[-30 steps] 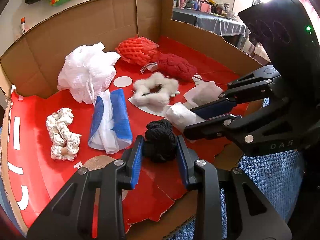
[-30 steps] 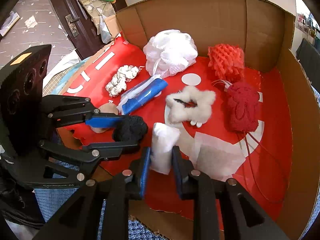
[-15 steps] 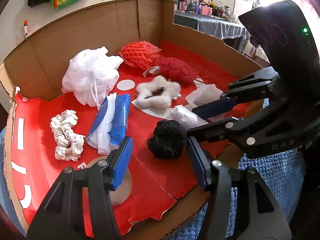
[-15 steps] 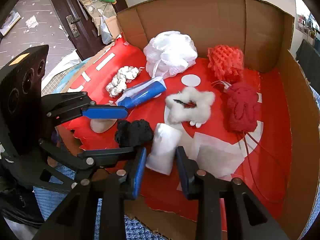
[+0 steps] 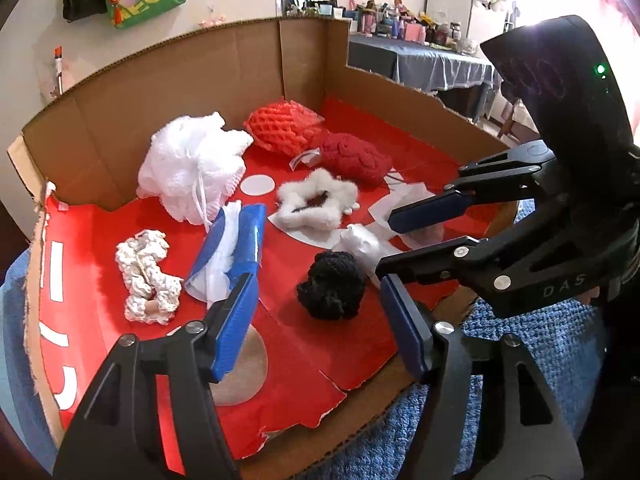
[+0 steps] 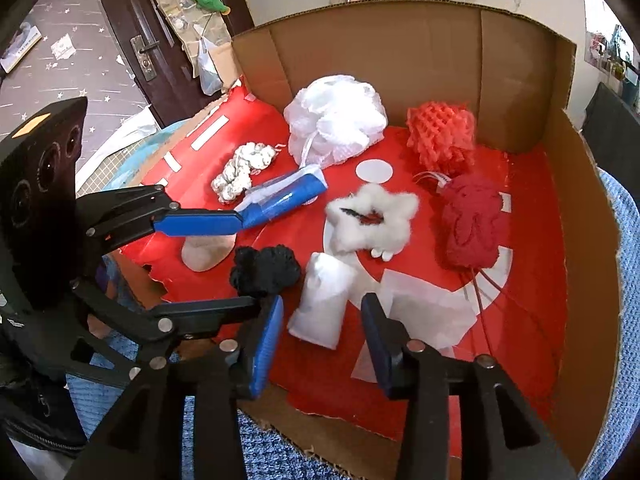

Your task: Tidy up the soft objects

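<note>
A black knitted ball [image 5: 333, 289] lies on the red floor of the cardboard box [image 5: 168, 92], just ahead of my open, empty left gripper [image 5: 320, 320]. It also shows in the right wrist view [image 6: 265, 270]. A small white pouch [image 6: 324, 305] lies beside it, just ahead of my open, empty right gripper [image 6: 320, 340]; it shows in the left wrist view [image 5: 362, 240]. Farther in lie a white mesh puff [image 6: 338, 118], an orange net sponge [image 6: 442, 136], a red knitted piece [image 6: 472, 220], a white fluffy ring [image 6: 372, 220], a blue-and-white pack [image 6: 284, 198] and a cream scrunchie [image 5: 146, 276].
The box has tall cardboard walls at the back and right [image 6: 576, 184] and a torn low front edge [image 5: 320, 420]. It rests on a blue woven cloth [image 5: 532, 360]. Loose white paper [image 6: 428, 312] lies near the pouch. A dark door [image 6: 132, 40] stands behind on the left.
Both grippers opened and drew back. The left let go of the black knitted ball and the right let go of the white pouch; both now rest on the red floor.
</note>
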